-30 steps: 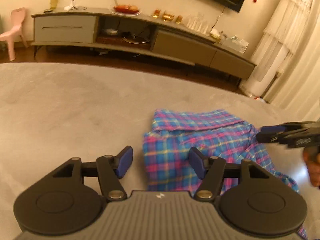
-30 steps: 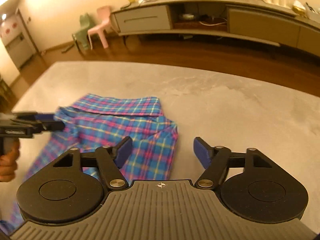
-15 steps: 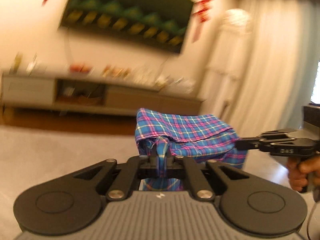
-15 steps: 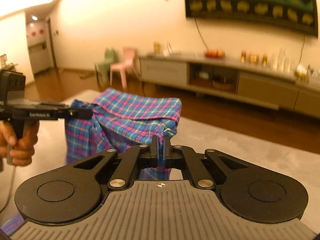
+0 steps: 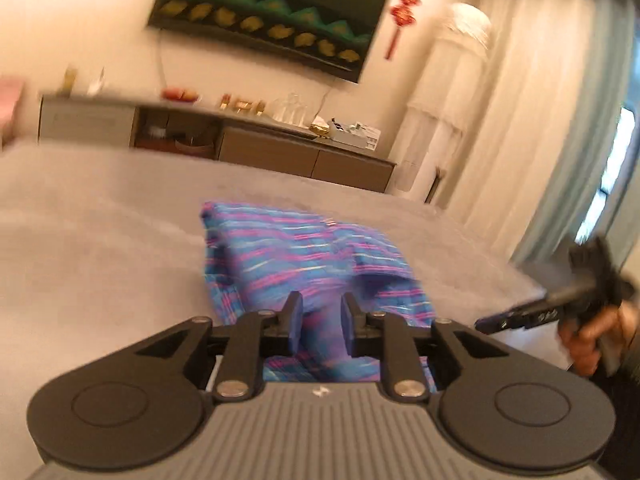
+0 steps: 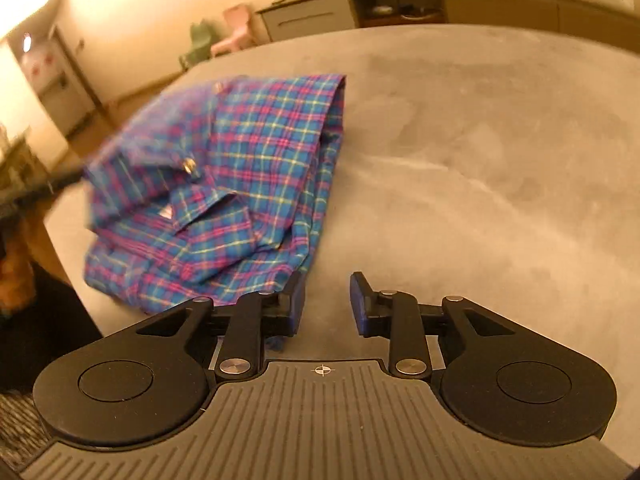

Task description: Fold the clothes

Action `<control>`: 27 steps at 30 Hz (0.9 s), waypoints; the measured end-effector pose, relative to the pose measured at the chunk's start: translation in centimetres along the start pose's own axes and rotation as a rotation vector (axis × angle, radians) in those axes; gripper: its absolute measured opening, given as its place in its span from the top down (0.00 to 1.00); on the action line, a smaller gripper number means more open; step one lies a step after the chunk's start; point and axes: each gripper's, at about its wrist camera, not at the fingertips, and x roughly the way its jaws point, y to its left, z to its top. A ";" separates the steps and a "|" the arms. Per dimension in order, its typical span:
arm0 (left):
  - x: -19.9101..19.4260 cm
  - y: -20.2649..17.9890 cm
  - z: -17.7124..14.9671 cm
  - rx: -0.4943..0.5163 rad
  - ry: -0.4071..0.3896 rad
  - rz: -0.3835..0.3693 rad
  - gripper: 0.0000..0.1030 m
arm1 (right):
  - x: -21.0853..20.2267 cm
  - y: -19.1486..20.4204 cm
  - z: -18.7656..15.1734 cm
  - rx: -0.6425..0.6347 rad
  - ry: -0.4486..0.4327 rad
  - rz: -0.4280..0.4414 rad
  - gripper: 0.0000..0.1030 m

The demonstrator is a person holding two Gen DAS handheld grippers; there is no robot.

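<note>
My left claw (image 5: pixel 320 322) is letting go, its jaws spreading with a fold of the plaid shirt (image 5: pixel 304 256) still lying in the gap between the blue pads (image 5: pixel 295 320); whether they still press the cloth I cannot tell through the blur. The shirt lies bunched on the grey table (image 5: pixel 100 248), stretching away ahead of me. Farther right in that view my other tool (image 5: pixel 532 312) shows, held in my hand (image 5: pixel 592 340).

From my right claw (image 6: pixel 326 304) the shirt (image 6: pixel 248 168) sits to the left, folded over, its near hem just beside my left pad (image 6: pixel 294 300). These jaws are opening too, with only bare table (image 6: pixel 480 160) between them, nothing grasped
</note>
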 end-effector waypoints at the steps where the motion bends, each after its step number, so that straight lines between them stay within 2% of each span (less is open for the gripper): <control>1: 0.1 0.3 -0.1 -0.046 0.001 -0.007 0.65 | -0.3 -0.5 -0.2 0.048 -0.016 0.018 0.75; 3: 0.5 0.7 -0.2 -0.113 -0.003 -0.025 0.62 | -0.7 -0.5 -0.2 0.103 -0.068 0.036 0.75; 5: 1.1 0.9 -0.1 -0.132 0.005 -0.029 0.62 | -1.0 1.6 -0.3 0.031 -0.135 0.001 0.70; 7: 1.3 0.5 -0.3 -0.105 0.006 -0.010 0.60 | -1.3 4.1 -0.4 -0.070 -0.203 -0.046 0.61; 9: 1.1 -0.3 -0.9 -0.033 0.021 0.002 0.60 | -1.0 8.1 -1.2 -0.273 -0.263 -0.118 0.60; 11: 0.4 -1.7 -2.0 0.063 0.047 -0.025 0.57 | 0.1 12.6 -2.6 -0.515 -0.309 -0.179 0.61; 14: 1.4 -5.0 -3.6 0.248 0.105 -0.055 0.56 | 3.4 17.8 -5.3 -0.824 -0.314 -0.308 0.64; 15: 1.9 -6.0 -4.4 0.304 0.127 -0.054 0.56 | 4.6 18.8 -5.8 -0.895 -0.299 -0.345 0.70; 18: 3.5 -7.9 -6.2 0.430 0.176 -0.034 0.56 | 6.4 19.8 -5.5 -0.943 -0.289 -0.360 0.72; 21: 3.9 -7.8 -7.0 0.452 0.188 -0.040 0.56 | 6.5 19.4 -4.0 -0.881 -0.275 -0.346 0.71; 24: 3.9 -7.3 -6.8 0.442 0.187 -0.022 0.56 | 6.1 18.7 -4.1 -0.853 -0.235 -0.280 0.71; 25: 3.8 -7.1 -6.8 0.439 0.190 -0.009 0.56 | 6.1 18.7 -4.5 -0.864 -0.218 -0.258 0.71; 27: 3.8 -6.7 -6.7 0.446 0.206 0.016 0.56 | 6.9 19.5 -5.7 -0.944 -0.209 -0.270 0.73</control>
